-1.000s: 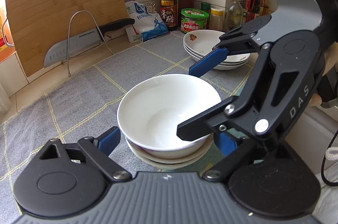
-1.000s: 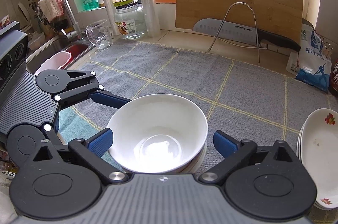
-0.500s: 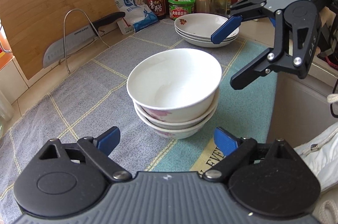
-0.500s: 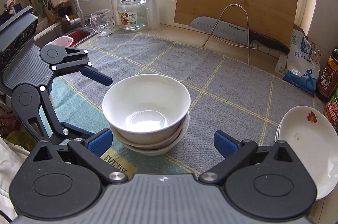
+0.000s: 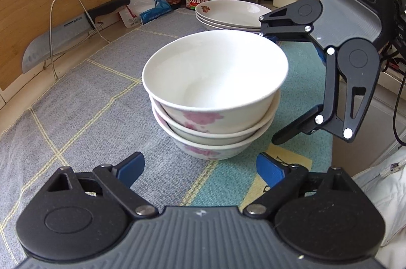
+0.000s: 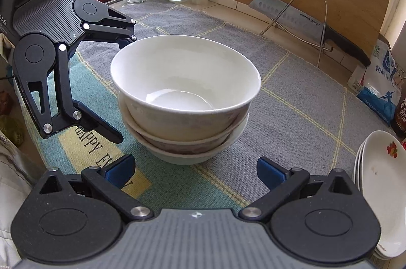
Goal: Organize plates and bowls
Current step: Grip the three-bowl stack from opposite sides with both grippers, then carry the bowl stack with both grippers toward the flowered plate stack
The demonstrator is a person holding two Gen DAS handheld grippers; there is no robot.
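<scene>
Kitchen surface [image 5: 83, 101], cloth-covered: stack of bowls [image 5: 214, 96] is being flanked by left gripper [image 5: 200, 168] and right gripper [image 6: 194, 168], fingers spread wide and empty, a two-sided lift probably being prepared toward the plates [image 5: 232, 14].

Bowl stack [image 5: 215, 96] mid-mat [image 5: 83, 101] (three nested), plate stack [image 5: 228, 15] behind it, knife [image 5: 66, 28] in rack [image 5: 58, 15] left.

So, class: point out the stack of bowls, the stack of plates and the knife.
stack of bowls [image 5: 203, 116], left wrist view, top bowl's flowered wall
stack of plates [image 5: 233, 12], left wrist view, top plate's inside
knife [image 6: 291, 15], right wrist view, blade
</scene>
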